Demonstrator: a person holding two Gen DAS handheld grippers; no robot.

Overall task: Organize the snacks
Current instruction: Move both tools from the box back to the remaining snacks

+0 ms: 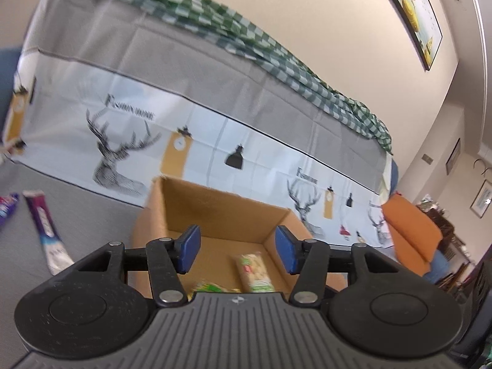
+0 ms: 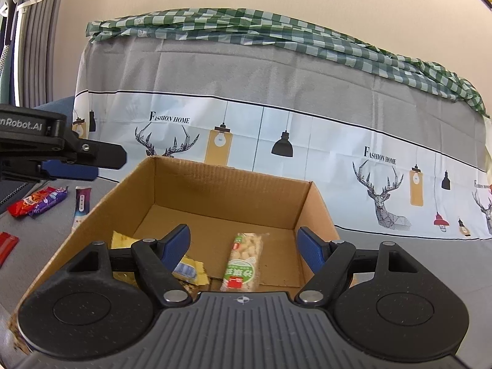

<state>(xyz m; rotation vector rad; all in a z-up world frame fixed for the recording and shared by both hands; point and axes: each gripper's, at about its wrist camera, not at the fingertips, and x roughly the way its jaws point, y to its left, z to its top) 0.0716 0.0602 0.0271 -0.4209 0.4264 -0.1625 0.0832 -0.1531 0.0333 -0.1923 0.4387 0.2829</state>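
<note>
- Both claws hang over an open cardboard box (image 2: 233, 190) on a grey-covered surface (image 1: 92, 203); the left claw (image 1: 236, 252) is spread and empty, its blue pads clear of everything, and the right claw (image 2: 244, 246) is spread wide with nothing between its pads.
- Already in the box: a clear-and-green peanut bar (image 2: 243, 261) lying flat on the floor of the box, and a yellow snack packet (image 2: 187, 269) towards the near-left corner, partly hidden by the right claw's finger.
- Still loose on the surface, left of the box: a purple-and-white stick packet (image 1: 46, 230), a red and purple pair of wrappers (image 2: 38, 201) and a red packet (image 2: 7, 244) at the frame edge.
- Handling, as a judgement: these are light film-wrapped snacks, slick and crinkly, with contents that could crush; a gentle pinch across the narrow middle of a packet looks safest.
- Flat-lying packets offer little to get under, so the pads would likely have to bracket the long edges.
- Obstacles: the box's tall near-left wall stands between the loose snacks and the box floor, and the two claws sit close together over the box.
- Behind, a deer-print cloth (image 2: 276, 141) drapes a sofa-like back under a green checked sheet (image 2: 276, 35).
</note>
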